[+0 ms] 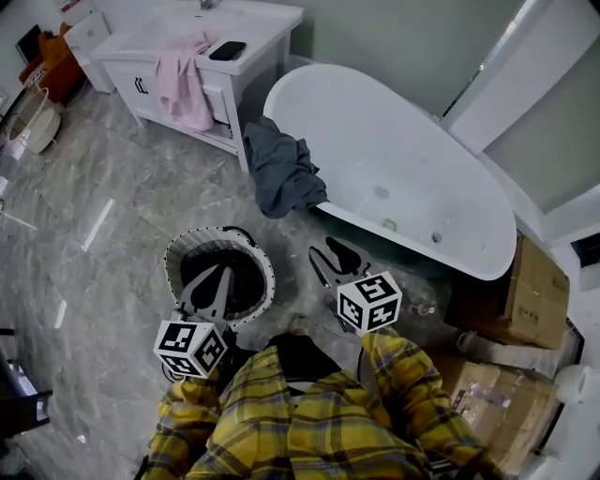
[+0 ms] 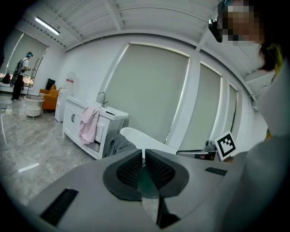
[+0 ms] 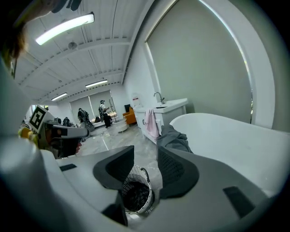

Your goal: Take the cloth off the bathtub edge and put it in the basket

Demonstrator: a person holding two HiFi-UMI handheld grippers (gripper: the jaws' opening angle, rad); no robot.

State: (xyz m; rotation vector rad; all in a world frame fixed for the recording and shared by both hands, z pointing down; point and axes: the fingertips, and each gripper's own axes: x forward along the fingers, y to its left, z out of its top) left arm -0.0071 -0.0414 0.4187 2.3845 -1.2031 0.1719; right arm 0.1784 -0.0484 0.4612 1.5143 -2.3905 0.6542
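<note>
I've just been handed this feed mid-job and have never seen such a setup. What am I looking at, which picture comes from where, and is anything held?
There is no robot arm. A person holds a two-jaw gripper in each hand, and the marker cubes are part of the grippers. The head view looks steeply down from the person's head. The other two views each ride on one gripper and look along its jaws. On the floor stand a white bathtub, with a dark grey cloth draped over its edge, and a round basket. A pink towel hangs on the vanity. The left gripper is shut and empty. The right gripper is open, with nothing between its jaws.
</note>
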